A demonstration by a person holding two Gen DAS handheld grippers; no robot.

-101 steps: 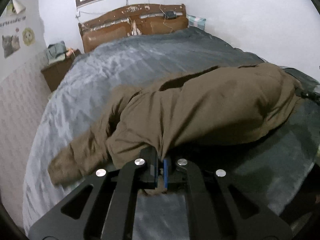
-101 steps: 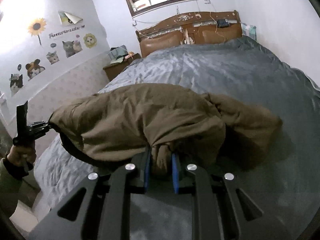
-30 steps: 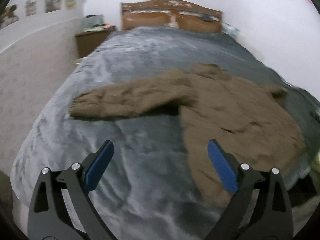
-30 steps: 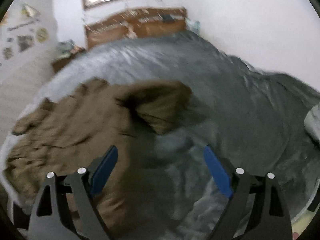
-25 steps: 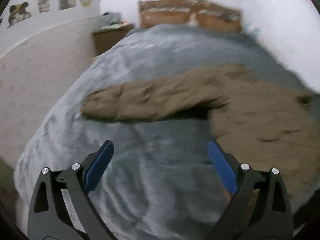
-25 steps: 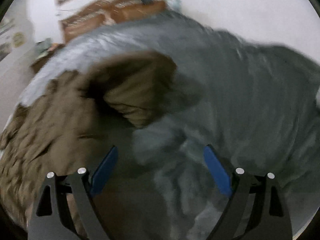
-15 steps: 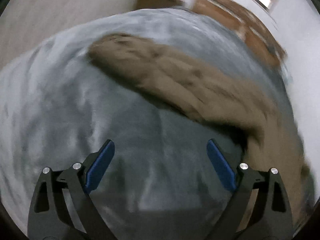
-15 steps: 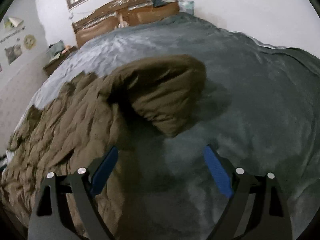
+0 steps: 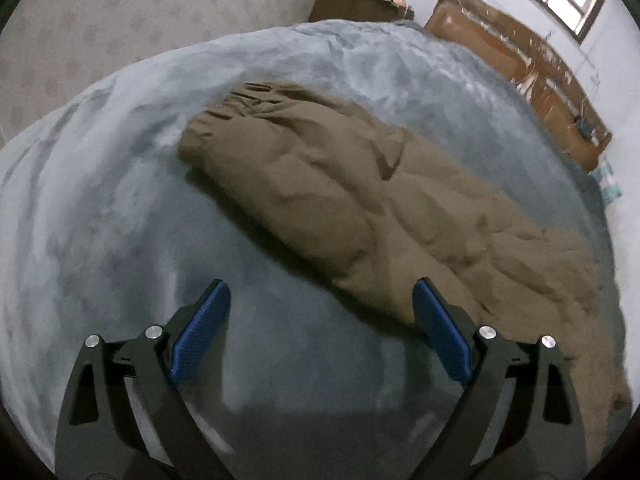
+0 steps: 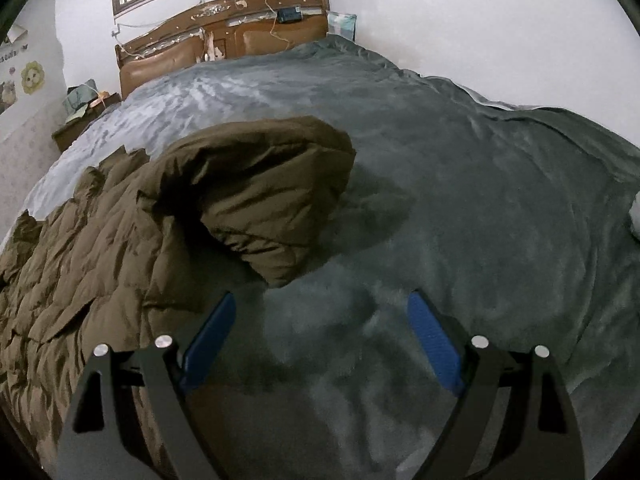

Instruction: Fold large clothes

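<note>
Both grippers I hold wide open and empty: left gripper [image 9: 320, 320] has the jacket [image 9: 380, 208] just ahead of its fingers, right gripper [image 10: 320, 332] has it ahead-left on the blanket [image 10: 480, 200].

text: none legible | wall stickers [image 10: 24, 76]: lettering too small and blurred to read

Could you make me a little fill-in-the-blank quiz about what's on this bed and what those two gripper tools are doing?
1. The puffy brown quilted coat lies on a ____ plush blanket.
2. The left gripper is ____, holding nothing.
3. In the right view, the coat's sleeve is folded back rather than lying ____.
4. The wooden headboard stands below a ____.

Missing words: grey; open; flat; window
</note>
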